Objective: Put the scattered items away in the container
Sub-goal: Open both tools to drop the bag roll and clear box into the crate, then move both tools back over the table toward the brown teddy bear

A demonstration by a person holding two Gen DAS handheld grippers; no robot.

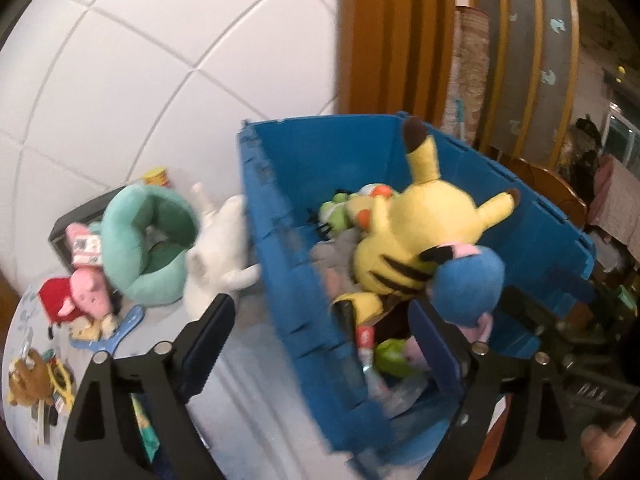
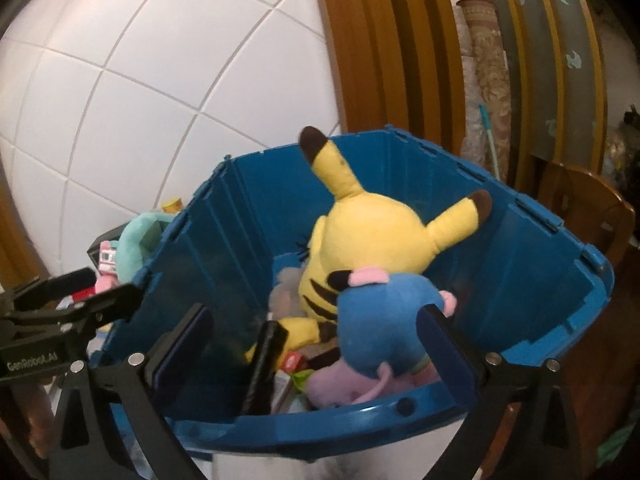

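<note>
White tiled wall (image 1: 160, 60) behind, wood trim to the right. Blue container (image 2: 540, 280) on table, holding yellow plush (image 2: 376, 240) and blue-and-pink plush (image 2: 372, 320) on top of the pile. Left gripper (image 1: 324, 336) spread, empty, straddling container's near wall. Right gripper (image 2: 320, 344) spread, empty, over container. Teal plush (image 1: 140, 240), white plush (image 1: 216, 256), pink pig plush (image 1: 88, 296) outside on table.

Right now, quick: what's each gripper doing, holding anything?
Left gripper: open, holding nothing, straddling the blue bin's wall.
Right gripper: open, holding nothing, over the bin's near rim.
</note>
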